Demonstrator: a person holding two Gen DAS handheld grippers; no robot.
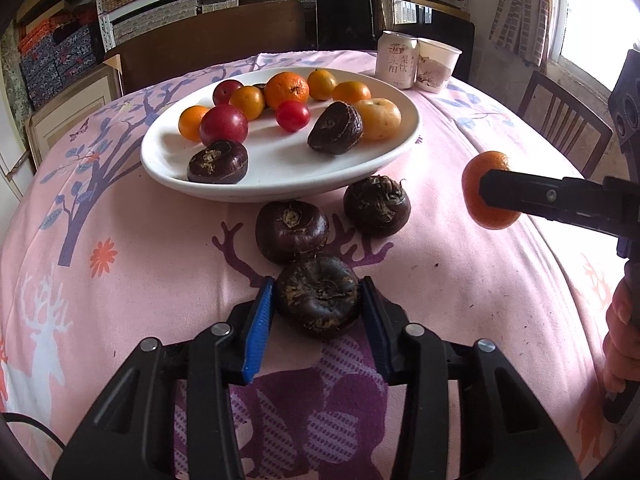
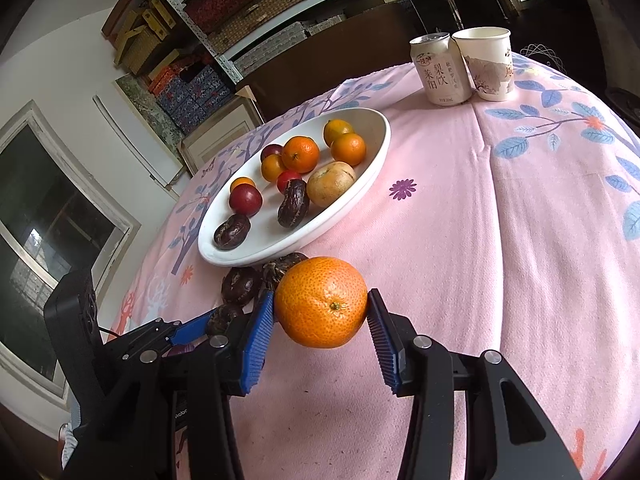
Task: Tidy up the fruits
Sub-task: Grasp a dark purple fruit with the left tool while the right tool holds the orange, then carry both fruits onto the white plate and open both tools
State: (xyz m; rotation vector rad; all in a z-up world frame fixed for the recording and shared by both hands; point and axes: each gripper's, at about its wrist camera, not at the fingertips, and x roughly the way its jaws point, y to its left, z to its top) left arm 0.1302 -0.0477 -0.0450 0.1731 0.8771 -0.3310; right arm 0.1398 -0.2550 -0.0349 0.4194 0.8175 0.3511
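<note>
A white oval plate (image 1: 276,182) holds several oranges, red plums and two dark water chestnuts; it also shows in the right wrist view (image 2: 376,128). My left gripper (image 1: 318,304) is shut on a dark water chestnut (image 1: 318,296) resting on the pink cloth. Two more water chestnuts (image 1: 291,230) (image 1: 377,205) lie just ahead of it, below the plate's rim. My right gripper (image 2: 321,312) is shut on an orange (image 2: 321,302) and holds it above the cloth, to the right of the plate; this orange also shows in the left wrist view (image 1: 486,188).
A drink can (image 2: 439,70) and a white paper cup (image 2: 489,63) stand at the table's far side. A wooden chair (image 1: 564,120) is beyond the table's right edge. Shelves with boxes line the back wall.
</note>
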